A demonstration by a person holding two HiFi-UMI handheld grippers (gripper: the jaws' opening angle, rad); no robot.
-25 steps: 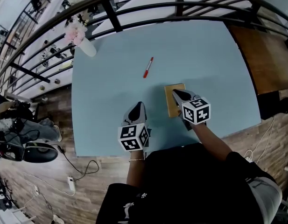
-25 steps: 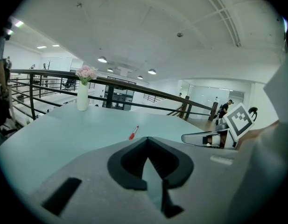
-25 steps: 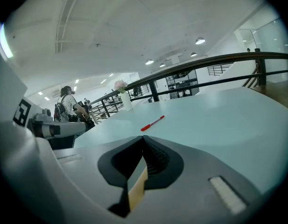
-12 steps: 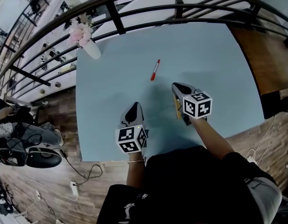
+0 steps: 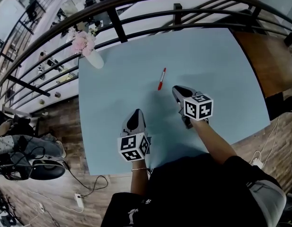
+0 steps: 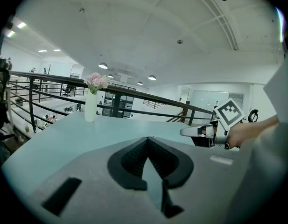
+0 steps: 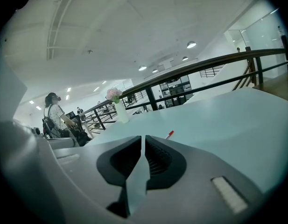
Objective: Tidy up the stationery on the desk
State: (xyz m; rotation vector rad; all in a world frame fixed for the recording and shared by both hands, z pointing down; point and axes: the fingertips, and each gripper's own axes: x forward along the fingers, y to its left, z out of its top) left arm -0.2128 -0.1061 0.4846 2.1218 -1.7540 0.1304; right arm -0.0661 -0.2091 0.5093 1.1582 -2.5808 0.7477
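A red pen (image 5: 161,79) lies alone on the light blue desk (image 5: 216,60), and shows small and far off as the red pen (image 7: 169,134) in the right gripper view. My right gripper (image 5: 178,90) hovers just right of and below it, jaws together with nothing between them (image 7: 144,137). My left gripper (image 5: 136,113) sits lower left near the desk's front, also shut and empty (image 6: 146,140). The left gripper view catches the right gripper (image 6: 186,132) off to the side. The wooden box from the earlier frames is out of sight.
A white vase of pink flowers (image 5: 91,56) stands at the desk's far left corner. A black railing (image 5: 136,8) runs behind the desk. A wooden surface (image 5: 269,60) adjoins on the right. A person (image 7: 55,115) stands beyond the left side.
My right gripper has moved up and left, closer to the red pen. The wooden box seen under it before no longer shows. The left gripper has barely moved.
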